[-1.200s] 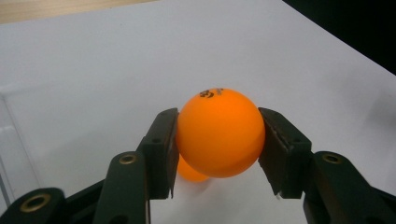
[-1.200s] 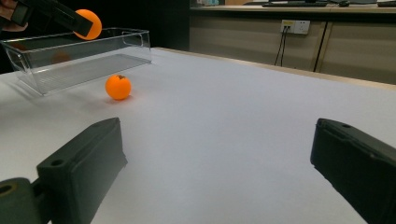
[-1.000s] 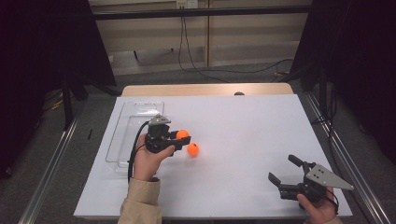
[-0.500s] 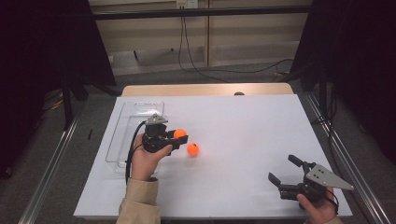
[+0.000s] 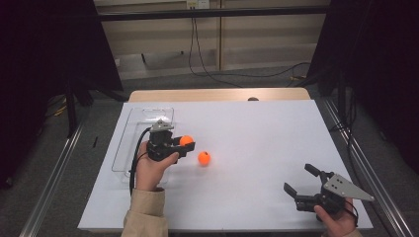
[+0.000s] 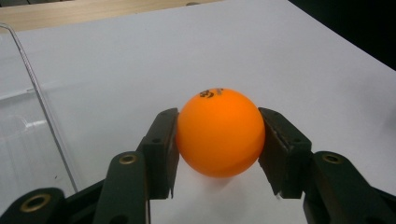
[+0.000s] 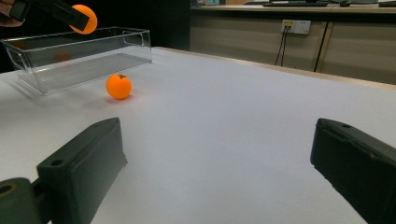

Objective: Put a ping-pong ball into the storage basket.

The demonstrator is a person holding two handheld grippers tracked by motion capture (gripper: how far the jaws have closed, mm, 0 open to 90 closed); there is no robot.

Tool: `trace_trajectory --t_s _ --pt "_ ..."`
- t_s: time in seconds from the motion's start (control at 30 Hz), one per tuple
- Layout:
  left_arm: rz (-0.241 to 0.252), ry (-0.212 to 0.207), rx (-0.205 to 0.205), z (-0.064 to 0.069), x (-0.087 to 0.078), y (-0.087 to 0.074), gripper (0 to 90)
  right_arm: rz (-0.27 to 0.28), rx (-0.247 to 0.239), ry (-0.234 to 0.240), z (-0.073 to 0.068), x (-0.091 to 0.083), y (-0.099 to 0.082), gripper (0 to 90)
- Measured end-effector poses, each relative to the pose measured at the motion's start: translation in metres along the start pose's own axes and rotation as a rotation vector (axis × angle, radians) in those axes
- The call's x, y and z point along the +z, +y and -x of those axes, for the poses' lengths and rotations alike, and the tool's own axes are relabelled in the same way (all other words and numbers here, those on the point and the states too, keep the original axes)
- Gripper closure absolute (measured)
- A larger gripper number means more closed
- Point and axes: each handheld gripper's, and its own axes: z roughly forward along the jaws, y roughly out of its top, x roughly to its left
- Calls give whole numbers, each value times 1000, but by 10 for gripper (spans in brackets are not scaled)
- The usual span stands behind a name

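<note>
An orange ball (image 6: 220, 132) is clamped between the jaws of the left hand-held gripper (image 5: 184, 144), raised beside the clear tray (image 5: 143, 114), presumably for depositing, while the right hand-held gripper (image 5: 302, 180) is held open near the bench (image 5: 257, 123) edge.

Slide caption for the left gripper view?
Left gripper shut on an orange ping-pong ball beside a clear plastic tray.

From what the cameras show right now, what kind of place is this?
Probably a lab or recording room set up for tabletop trials. A table under a plain white cover stands between dark curtains, cables run across the floor behind it, and wall sockets sit on plain cabinets.
</note>
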Motion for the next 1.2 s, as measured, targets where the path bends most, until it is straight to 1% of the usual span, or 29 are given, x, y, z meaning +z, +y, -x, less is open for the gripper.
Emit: trace_trajectory --t_s 0.37,0.4,0.5,0.67,0.73,0.8,1.0,1.1,1.2 --pt "10 22 -10 -5 -6 0 509 -1 -2 1 0 0 0 27" --pt "7 23 -4 -5 -6 0 509 -1 -3 2 0 0 0 27" --pt "14 31 -11 -6 -7 -1 509 -2 -10 3 0 0 0 28" --pt "14 35 -8 -7 -9 0 509 -2 -9 2 0 0 0 28" --pt "10 35 -1 -8 -10 0 509 -1 -3 1 0 0 0 27" --pt "16 39 -6 -8 -10 0 509 -1 -3 1 0 0 0 28" --pt "19 47 1 -9 -12 0 509 0 0 0 0 0 0 28" --pt "16 50 2 -10 -13 0 509 0 -3 1 0 0 0 28" --pt "24 55 -3 -11 -14 -1 509 0 -2 0 0 0 0 28"
